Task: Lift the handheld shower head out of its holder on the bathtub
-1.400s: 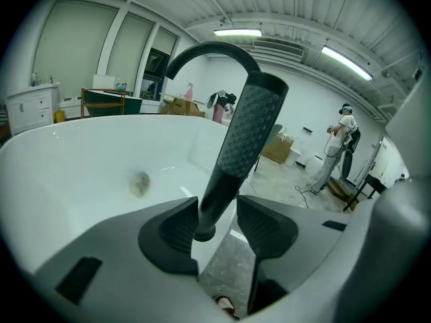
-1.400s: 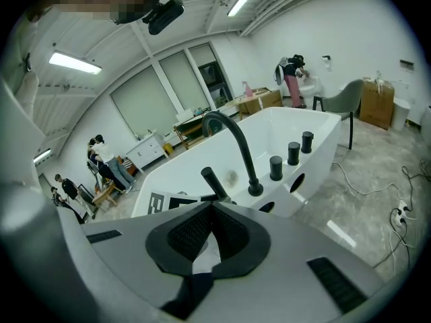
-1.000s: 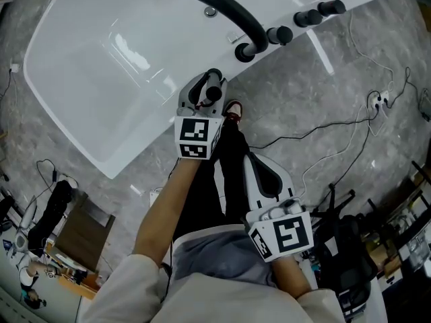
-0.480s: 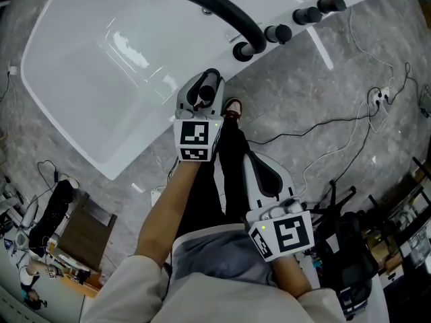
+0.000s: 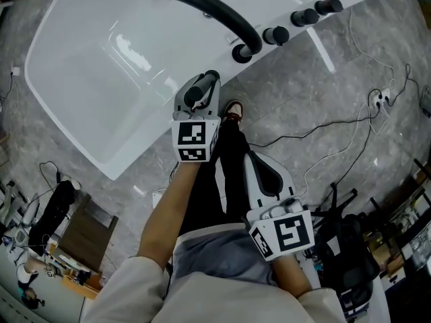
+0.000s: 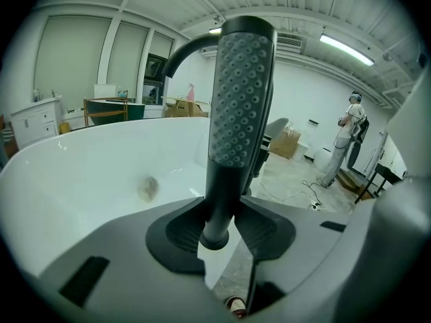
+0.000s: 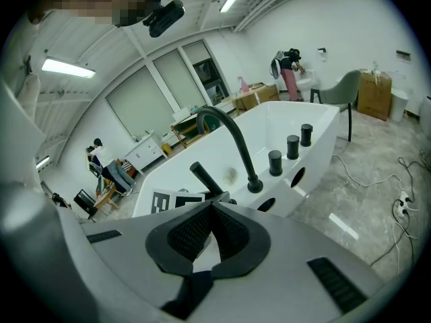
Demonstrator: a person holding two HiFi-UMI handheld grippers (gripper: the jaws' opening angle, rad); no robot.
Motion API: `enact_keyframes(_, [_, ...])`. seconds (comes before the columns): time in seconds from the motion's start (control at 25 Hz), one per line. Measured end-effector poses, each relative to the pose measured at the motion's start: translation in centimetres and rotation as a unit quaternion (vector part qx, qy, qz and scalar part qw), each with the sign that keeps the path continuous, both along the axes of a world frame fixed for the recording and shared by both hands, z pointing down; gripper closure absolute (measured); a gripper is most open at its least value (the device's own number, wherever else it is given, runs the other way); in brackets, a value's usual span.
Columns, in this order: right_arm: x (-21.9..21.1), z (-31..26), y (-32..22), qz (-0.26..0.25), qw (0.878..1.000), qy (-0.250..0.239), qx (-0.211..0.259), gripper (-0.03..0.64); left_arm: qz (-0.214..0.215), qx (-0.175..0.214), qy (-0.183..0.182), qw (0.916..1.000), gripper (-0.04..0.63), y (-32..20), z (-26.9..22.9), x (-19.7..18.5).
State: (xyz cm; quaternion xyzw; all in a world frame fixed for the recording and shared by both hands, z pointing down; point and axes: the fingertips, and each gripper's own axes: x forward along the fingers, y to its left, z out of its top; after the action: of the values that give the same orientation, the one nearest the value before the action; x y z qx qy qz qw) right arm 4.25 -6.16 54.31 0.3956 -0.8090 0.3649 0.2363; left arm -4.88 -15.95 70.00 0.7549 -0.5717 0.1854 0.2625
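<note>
Handheld shower head (image 6: 239, 99) is standing upright in the left gripper (image 6: 219, 214), whose jaws have just been closing onto its handle, above the bathtub (image 5: 94, 59) rim. Right gripper (image 7: 212, 210) is hanging clenched, empty. Next move is likely calling for a firm, steady raise.

Bright, even indoor light from long white ceiling tube lamps (image 6: 347, 49); shadows faint, soft-edged. White glare patches on glossy white bathtub (image 5: 131, 49); pale bright streak on grey marbled stone floor (image 5: 322, 49). Head view sharp throughout. Both gripper views: strong fisheye bending, black vignette at corners, nearest foreground soft, distant room fairly crisp.
</note>
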Motion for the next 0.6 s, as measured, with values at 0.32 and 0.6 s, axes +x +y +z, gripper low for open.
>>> enact_keyframes(0.32, [0.2, -1.1, -0.3, -0.005, 1.0, -0.004, 0.014, 0.603, -0.001, 0.004, -0.002, 1.0, 0.454, 0.0, -1.4, 0.3])
enact_keyframes(0.6, [0.0, -2.4, -0.7, -0.012, 0.999, -0.008, 0.03, 0.603, 0.0, 0.004, 0.004, 1.0, 0.454, 0.2, -2.8, 0.4])
